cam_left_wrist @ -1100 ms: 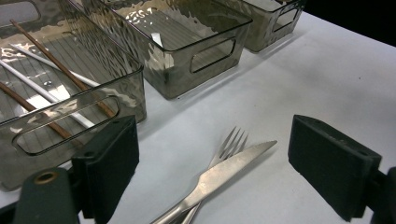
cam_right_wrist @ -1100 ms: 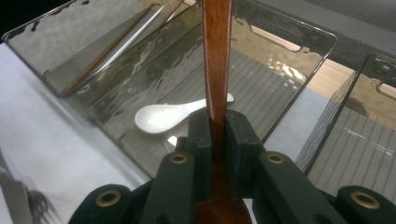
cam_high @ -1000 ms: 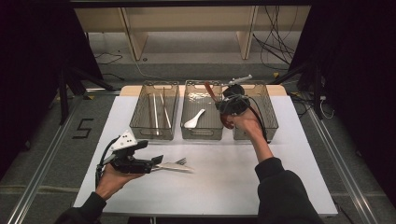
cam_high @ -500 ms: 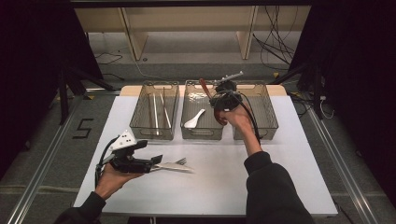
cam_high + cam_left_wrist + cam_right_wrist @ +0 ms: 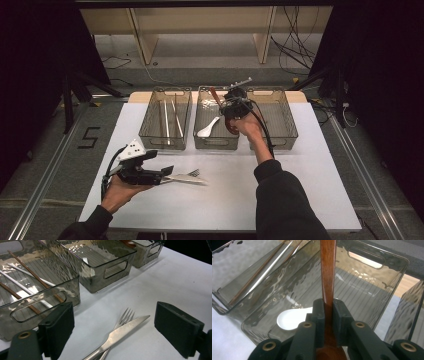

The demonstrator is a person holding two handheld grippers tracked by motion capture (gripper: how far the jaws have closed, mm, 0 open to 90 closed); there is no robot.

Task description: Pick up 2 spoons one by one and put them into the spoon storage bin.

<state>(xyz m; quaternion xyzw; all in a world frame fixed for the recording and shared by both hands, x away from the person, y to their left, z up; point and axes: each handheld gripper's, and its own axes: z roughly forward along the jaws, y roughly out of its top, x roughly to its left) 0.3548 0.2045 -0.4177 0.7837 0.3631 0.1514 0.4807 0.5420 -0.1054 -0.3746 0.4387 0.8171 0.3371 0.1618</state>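
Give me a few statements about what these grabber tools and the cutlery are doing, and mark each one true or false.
1. The right gripper is shut on a wooden spoon. True.
2. The left gripper is clamped on the knife. False: its jaws stand open on either side of the knife, apart from it.
3. The knife lies across a fork on the table. True.
4. The white spoon lies in the left bin. False: it lies in the middle bin; the left bin holds chopsticks.
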